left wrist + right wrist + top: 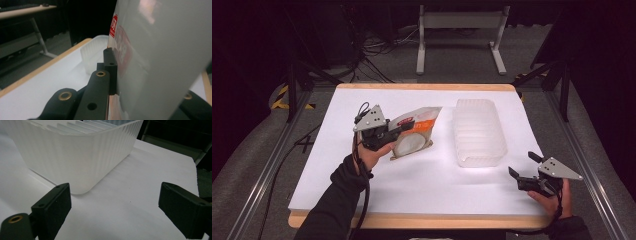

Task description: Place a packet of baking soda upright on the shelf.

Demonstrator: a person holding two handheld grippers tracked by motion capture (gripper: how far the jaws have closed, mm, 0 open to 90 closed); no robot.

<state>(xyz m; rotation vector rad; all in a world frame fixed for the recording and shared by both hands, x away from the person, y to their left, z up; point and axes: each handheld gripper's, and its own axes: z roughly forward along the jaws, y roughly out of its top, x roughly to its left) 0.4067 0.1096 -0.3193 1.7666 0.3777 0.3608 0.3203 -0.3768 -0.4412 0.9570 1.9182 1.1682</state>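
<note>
Glossy white-and-orange pouch point(417, 131) hangs pinched in the left gripper point(404, 127) over the desk's point(422, 185) middle — beside the ribbed bin point(478, 131) — and might slip; right gripper point(522, 167) gapes empty.

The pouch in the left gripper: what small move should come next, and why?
Probably carry the pouch rightward toward the open plastic bin. The left gripper is shut on the pouch, the bin stands just beside it, and the right gripper waits open near the bin's corner.
</note>
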